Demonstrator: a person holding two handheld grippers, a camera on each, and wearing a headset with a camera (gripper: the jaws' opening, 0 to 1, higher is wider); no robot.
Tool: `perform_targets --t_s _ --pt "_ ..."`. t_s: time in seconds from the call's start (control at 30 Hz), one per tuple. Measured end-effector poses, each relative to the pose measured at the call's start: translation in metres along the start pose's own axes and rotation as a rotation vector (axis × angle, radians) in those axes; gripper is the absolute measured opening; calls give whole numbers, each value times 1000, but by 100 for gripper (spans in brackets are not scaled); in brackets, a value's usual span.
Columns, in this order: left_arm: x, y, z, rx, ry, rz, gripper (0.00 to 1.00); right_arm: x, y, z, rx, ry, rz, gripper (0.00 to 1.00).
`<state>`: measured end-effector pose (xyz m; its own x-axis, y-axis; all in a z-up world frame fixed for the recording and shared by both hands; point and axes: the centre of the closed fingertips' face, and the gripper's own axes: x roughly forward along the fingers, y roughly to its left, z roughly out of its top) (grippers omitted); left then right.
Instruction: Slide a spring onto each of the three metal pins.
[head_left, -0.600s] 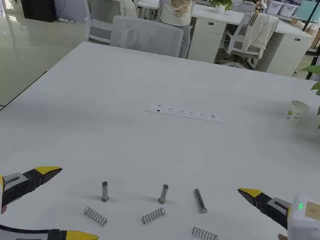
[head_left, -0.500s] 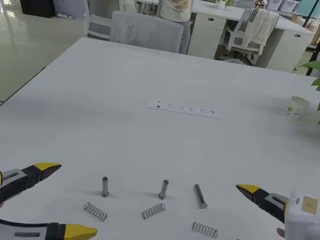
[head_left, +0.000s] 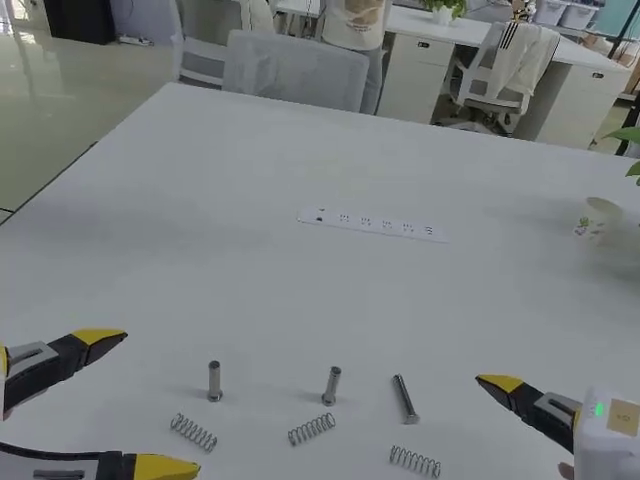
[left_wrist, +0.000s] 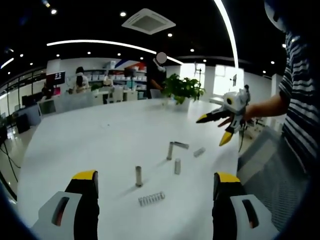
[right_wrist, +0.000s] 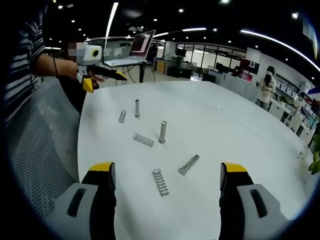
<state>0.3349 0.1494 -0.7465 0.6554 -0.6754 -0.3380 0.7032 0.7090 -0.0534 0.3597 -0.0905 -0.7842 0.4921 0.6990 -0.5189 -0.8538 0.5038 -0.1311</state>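
Springs all loose, none on a pin yet. Three short grey metal pins sit in a row near the front of the white surface (head_left: 300, 290): left pin (head_left: 214, 381) upright on its wider end, middle pin (head_left: 332, 385) upright with a slight lean, right pin (head_left: 404, 398) lying flat on its side. One small coiled steel-wire spring lies just in front of each: left spring (head_left: 192, 432), middle spring (head_left: 311, 429), right spring (head_left: 414, 461). Black, yellow-tipped left gripper (head_left: 148, 402) hovers left of the row, jaws spread wide, nothing between them. Matching right gripper (right_wrist: 166, 169) faces the right spring and the lying pin, jaws equally wide and empty. Judgement: the step in hand is a spring pickup. Pinch a spring across its coils near one end, and lightly, so the bore is not crushed and the free end leads. Upright pins probably tip under side load, so bring the coil down along the pin's axis and steady the pin with the other jaws. The lying pin needs lifting or standing first.
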Motion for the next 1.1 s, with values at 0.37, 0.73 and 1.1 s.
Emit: perform_targets --t_s 0.37,0.73,1.1 --pt "1 0 0 -1 2 -5 92 -2 -3 0 -1 1 -7 86" --pt "2 -2 4 6 -1 -10 92 -4 -3 0 -1 -1 -8 86" --pt "0 -2 1 -4 -3 -5 92 -5 -4 0 2 -6 -12 86"
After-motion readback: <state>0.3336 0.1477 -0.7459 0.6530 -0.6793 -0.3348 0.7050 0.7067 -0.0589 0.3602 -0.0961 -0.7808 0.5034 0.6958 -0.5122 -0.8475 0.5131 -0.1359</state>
